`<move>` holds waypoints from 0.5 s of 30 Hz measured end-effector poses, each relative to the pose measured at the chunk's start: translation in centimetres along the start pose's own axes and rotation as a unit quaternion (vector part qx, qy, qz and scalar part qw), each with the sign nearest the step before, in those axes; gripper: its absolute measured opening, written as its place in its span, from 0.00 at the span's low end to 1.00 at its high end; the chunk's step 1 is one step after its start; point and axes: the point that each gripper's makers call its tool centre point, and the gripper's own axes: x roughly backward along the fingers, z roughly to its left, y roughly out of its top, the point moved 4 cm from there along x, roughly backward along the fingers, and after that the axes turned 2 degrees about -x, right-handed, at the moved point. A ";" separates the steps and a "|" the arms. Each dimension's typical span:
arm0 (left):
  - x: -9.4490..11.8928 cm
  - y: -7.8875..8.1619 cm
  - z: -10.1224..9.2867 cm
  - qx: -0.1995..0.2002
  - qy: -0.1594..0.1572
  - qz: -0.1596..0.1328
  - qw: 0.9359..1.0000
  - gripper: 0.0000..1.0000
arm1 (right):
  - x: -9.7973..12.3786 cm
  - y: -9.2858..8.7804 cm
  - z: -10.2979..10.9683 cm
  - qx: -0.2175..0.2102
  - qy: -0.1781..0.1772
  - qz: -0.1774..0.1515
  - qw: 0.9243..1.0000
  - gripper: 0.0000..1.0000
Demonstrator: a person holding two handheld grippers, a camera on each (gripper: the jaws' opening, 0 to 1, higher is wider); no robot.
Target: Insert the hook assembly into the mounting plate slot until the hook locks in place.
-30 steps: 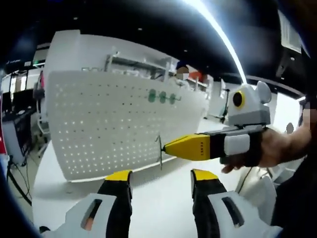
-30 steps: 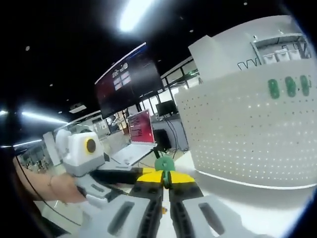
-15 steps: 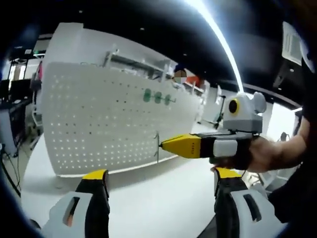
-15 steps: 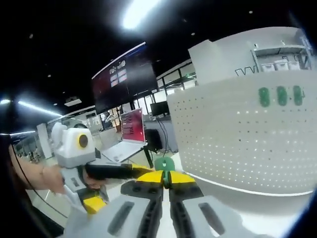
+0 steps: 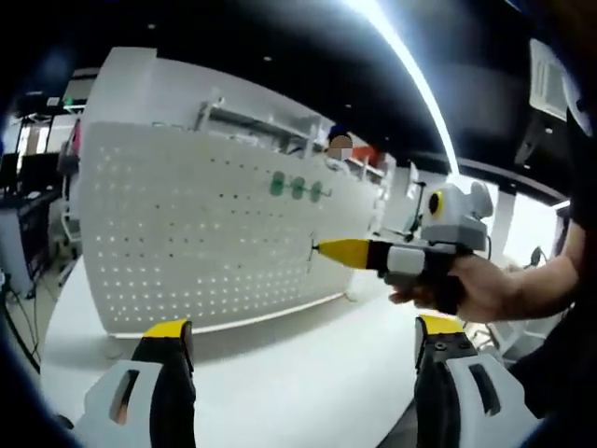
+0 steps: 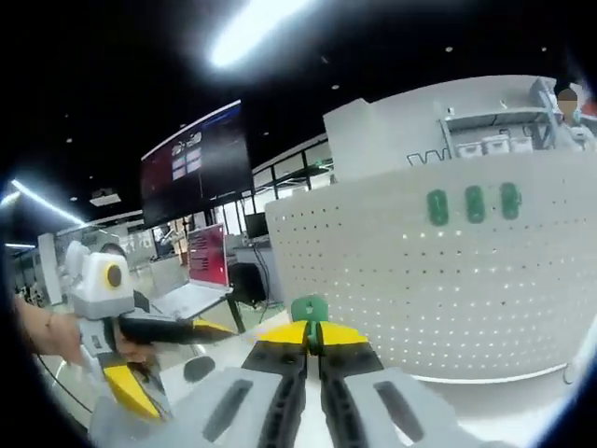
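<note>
A: At six o'clock in the right gripper view, our right gripper (image 6: 313, 338) has its jaws pressed together on the hook assembly (image 6: 309, 309), whose green head pokes up past the yellow tips.

B: And the left gripper (image 5: 303, 341)?

A: Its jaws are spread wide, holding nothing. We judge the right one nearer the work; in the left gripper view its tip sits close to the mounting plate (image 5: 205, 233), the thin wire of the hook crosswise to the jaws.

B: Where does the plate lie from the right jaws?

A: Ahead, toward one o'clock, standing upright on the white table (image 5: 298, 373). Three green hooks (image 6: 474, 203) already hang high on it. Nothing stands between.

B: Farther off?

A: Monitors (image 6: 196, 168) at ten o'clock.
</note>
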 end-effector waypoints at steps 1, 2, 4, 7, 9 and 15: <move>0.0 0.0 0.0 0.001 0.001 0.001 1.000 1.00 | 0.0 0.2 -0.5 0.002 -0.007 -0.004 1.000 0.00; 0.0 0.0 0.0 0.001 0.001 0.001 1.000 1.00 | 0.0 0.4 -1.1 0.001 -0.015 -0.007 1.000 0.00; 0.0 0.0 0.0 0.000 0.001 0.001 1.000 1.00 | 0.1 0.7 -2.0 -0.001 -0.025 -0.013 1.000 0.00; 0.1 0.1 -0.1 0.008 -0.003 -0.005 1.000 1.00 | 0.2 1.2 -3.8 0.004 -0.048 -0.022 0.999 0.00; 0.2 0.1 0.0 0.009 -0.001 -0.006 1.000 1.00 | 0.2 1.6 -4.7 -0.001 -0.058 -0.030 0.998 0.00; 0.2 -0.1 0.1 0.010 0.002 -0.001 1.000 1.00 | 0.3 3.1 -7.8 0.013 -0.093 -0.050 0.994 0.00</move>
